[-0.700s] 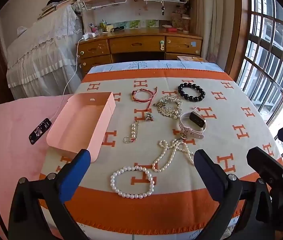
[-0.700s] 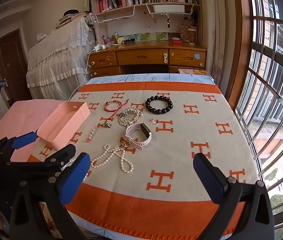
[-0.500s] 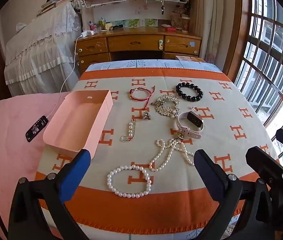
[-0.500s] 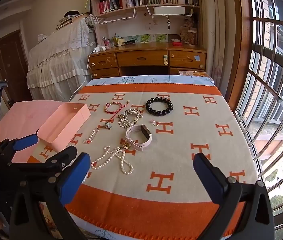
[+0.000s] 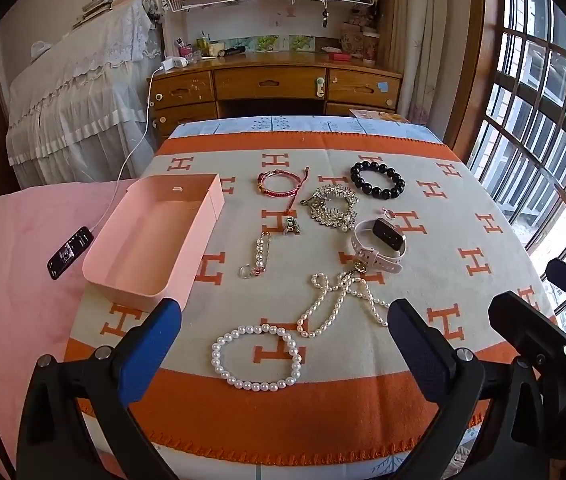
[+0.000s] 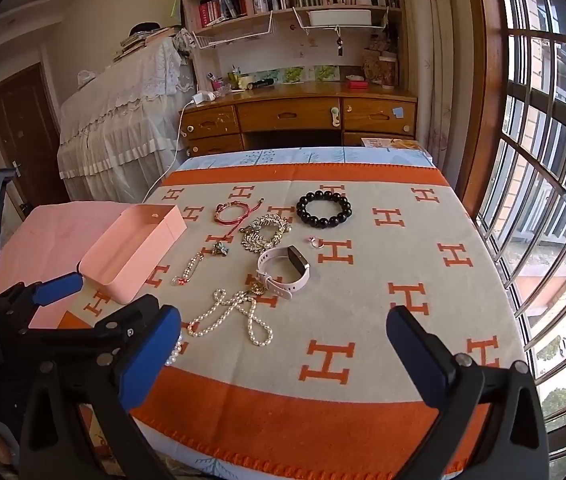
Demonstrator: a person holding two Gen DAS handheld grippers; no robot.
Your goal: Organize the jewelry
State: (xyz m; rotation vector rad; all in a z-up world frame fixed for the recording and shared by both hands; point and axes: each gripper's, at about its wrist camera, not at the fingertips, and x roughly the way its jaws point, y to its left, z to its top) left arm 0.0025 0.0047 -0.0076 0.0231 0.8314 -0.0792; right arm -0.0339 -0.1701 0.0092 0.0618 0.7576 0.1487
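- So the jewelry is all laid out loose on the cream and orange H-patterned blanket (image 5: 463, 208), nothing packed yet.
- Nearest piece is the round white pearl bracelet (image 5: 258, 357), lying flat between the left gripper (image 5: 283, 344) fingers in its own view, but not touched.
- Just past it sits the long tangled strand of small pearls (image 5: 339, 298), its far end touching the pale pink smartwatch with a black face (image 5: 379, 244).
- Further back: a sparkly gold-and-crystal piece (image 5: 333, 208), a black glossy bead bracelet (image 5: 378, 181), a red cord bracelet (image 5: 281, 185), a short beaded chain with a ring end (image 5: 257, 256), a small dark charm (image 5: 291, 226) and a tiny ring (image 5: 388, 213).
- The open pink rectangular box (image 5: 155, 236) sits on the left edge of the blanket, looks empty, and I'd guess everything goes in there.
- Both claws are spread wide and holding nothing; the right gripper (image 6: 283, 344) hovers over bare blanket near the front edge.
- What could go wrong, imo: pearls are round and slick, so a pinch on one bead could squirt the bracelet out.
- The tangled strand may drag the watch along if lifted.
- Wide fingers might also snag the fuzzy blanket and shift the whole spread.
- The box looks light, so a nudge could slide it toward the black phone on a white cable (image 5: 70, 252) lying on the pink cloth beside it.
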